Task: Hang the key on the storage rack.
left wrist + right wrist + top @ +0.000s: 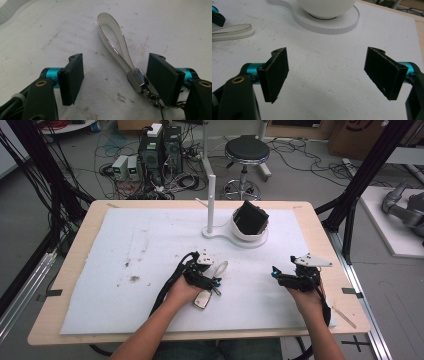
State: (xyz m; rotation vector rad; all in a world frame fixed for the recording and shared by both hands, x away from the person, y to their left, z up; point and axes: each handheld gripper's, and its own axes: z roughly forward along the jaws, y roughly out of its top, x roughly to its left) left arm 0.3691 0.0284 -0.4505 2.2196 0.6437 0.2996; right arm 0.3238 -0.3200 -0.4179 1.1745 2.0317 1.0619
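A white strap loop [112, 42] lies flat on the white foam mat [125, 245], ending in a silver metal clasp [137, 80] with a key ring [155, 98]. My left gripper [115, 75] is open low over the mat, straddling the strap's clasp end. The clasp lies close beside one pad [162, 77], and the other pad stands well clear. In the high view the left gripper [216, 282] sits mid-table, with the strap [221, 268] beyond it and a pale key fob [202, 299] by the hand. My right gripper [327, 72] is open over bare mat, at the right [274, 271].
A white stand with an upright post [211, 195] and a round base [329, 23] sits at the back centre. Its bowl [250, 234] holds a black object [250, 217]. The mat's left part is speckled with dark crumbs [134, 278]. A stool [246, 150] stands beyond the table.
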